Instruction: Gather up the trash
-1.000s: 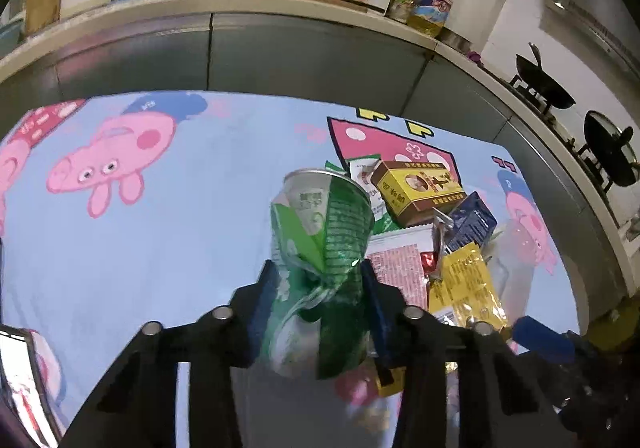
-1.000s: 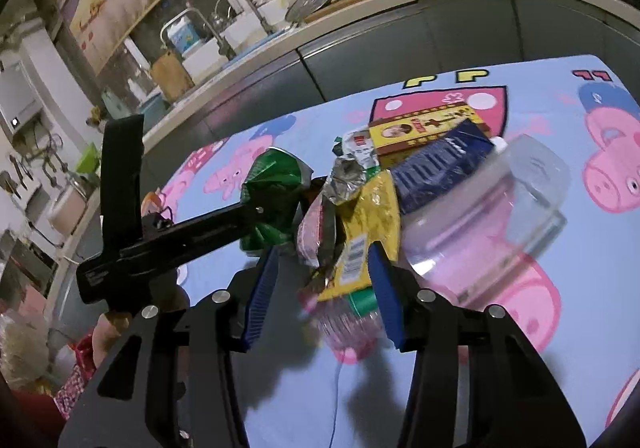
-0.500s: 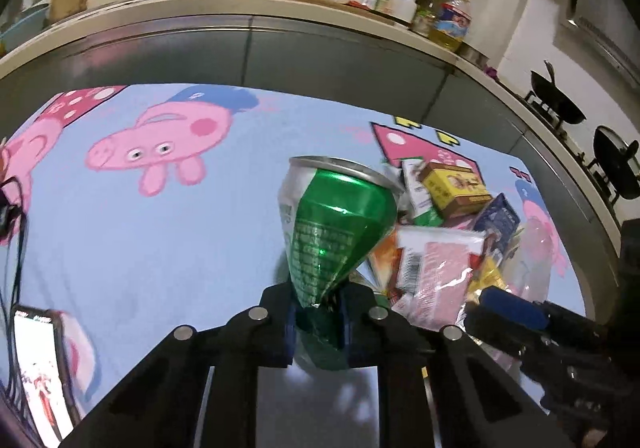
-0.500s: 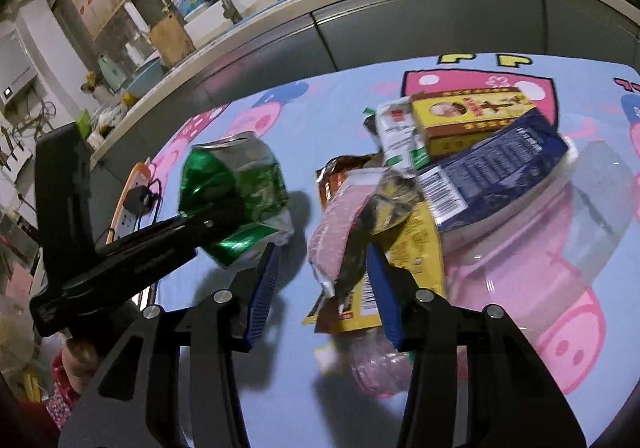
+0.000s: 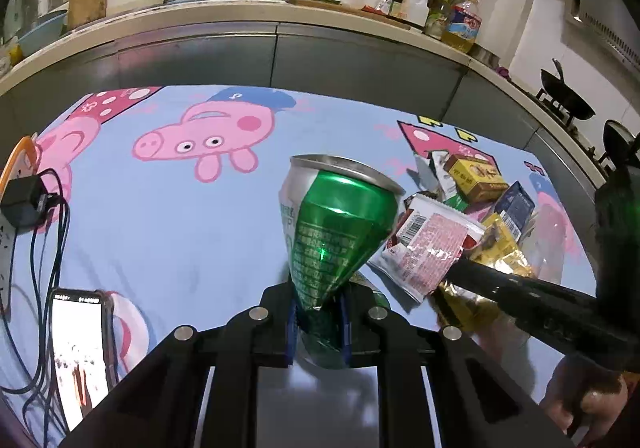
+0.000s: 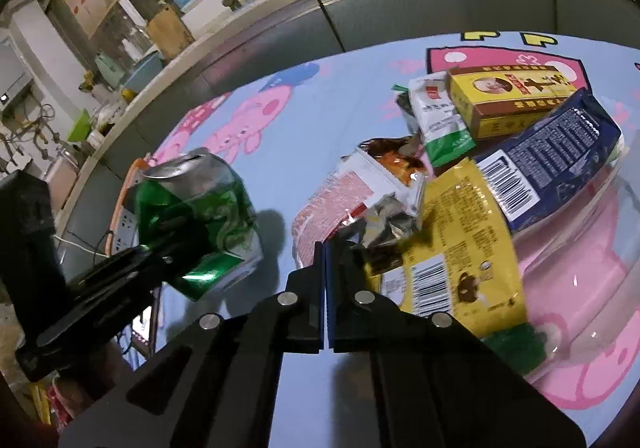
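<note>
Crushed can (image 5: 338, 236) between left claw (image 5: 319, 322) pads

Both views are dim indoor shots with a cool cast, lit from overhead: the crushed green aluminium can (image 6: 200, 216) throws a soft dark shadow to its right on the pale blue cartoon-printed surface (image 5: 160, 224). A small bright green glint sits on the can's side in the left wrist view. The lit phone screen (image 5: 78, 352) is blown out to white. The clear plastic container (image 6: 580, 248) carries faint white reflections. Fisheye bending curves the kitchen counter edge (image 5: 280, 14) into an arc, and the corners fall to black. Nearest tool parts look soft and slightly blurred.
</note>
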Tool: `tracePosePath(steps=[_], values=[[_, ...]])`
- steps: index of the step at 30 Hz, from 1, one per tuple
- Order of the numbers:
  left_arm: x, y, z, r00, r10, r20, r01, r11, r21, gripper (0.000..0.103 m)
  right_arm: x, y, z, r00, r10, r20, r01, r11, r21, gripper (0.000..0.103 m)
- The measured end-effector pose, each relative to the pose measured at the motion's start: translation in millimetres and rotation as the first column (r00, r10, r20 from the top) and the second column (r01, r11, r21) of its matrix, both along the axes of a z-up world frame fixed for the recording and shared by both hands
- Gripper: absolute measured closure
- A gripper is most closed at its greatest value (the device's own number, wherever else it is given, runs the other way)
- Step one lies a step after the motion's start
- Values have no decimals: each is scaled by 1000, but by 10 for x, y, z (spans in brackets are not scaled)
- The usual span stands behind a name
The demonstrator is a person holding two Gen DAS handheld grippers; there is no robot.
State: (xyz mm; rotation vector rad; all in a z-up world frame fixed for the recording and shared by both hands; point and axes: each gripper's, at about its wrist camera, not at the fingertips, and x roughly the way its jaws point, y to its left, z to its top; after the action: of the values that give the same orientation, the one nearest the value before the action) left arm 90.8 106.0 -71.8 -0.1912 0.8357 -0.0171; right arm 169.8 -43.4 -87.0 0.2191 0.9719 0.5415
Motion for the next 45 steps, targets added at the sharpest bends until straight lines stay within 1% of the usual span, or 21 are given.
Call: tracePosePath(steps=[3, 9, 12, 16, 18, 20, 21, 22, 29, 33, 38, 45], values=[[-36, 24, -4, 1000, 9, 1, -9, 1000, 19, 87, -167, 79, 74, 999, 46, 28, -46, 999, -2, 102], [-75, 71, -20, 1000, 24, -4, -24, 999, 33, 87, -608, 163, 86, 988, 151, 14, -151, 988, 39, 102], [-95, 63, -21, 1000, 27, -5, -27, 999, 45, 87, -778, 129, 46, 985, 174, -4, -174, 984, 47, 102], [-103, 46, -27, 1000, 30, -5, -30, 998, 55, 87, -888, 34, -9, 987, 159, -13, -158, 987, 41, 99], [-105, 32, -27, 1000, 31, -4, -31, 998, 63, 87, -881, -34, -9, 990, 142, -23, -140, 988, 61, 98], [-108, 21, -26, 999, 31, -5, -31, 997, 68, 87, -847, -87, 0, 992, 126, -26, -124, 989, 78, 91], [-113, 17, -27, 999, 31, -6, -31, 997, 69, 87, -841, -118, 7, 993, 115, -26, -112, 990, 87, 78], [-112, 16, -25, 999, 31, -6, -31, 997, 71, 87, -825, -136, 12, 994, 105, -24, -103, 990, 94, 68], [-123, 6, -28, 999, 32, -5, -32, 997, 74, 87, -784, -144, 23, 995, 92, -23, -90, 991, 98, 68], [-114, 11, -34, 1000, 28, -3, -28, 997, 69, 87, -723, -143, 117, 996, 85, 3, -84, 993, 86, 68], [-82, 50, -46, 1000, 22, 0, -22, 998, 55, 87, -558, -173, 247, 998, 49, 44, -52, 996, 70, 68], [-56, 84, -68, 1000, 9, 6, -9, 999, 42, 87, -259, -235, 266, 998, -15, 59, 13, 999, 38, 68]])
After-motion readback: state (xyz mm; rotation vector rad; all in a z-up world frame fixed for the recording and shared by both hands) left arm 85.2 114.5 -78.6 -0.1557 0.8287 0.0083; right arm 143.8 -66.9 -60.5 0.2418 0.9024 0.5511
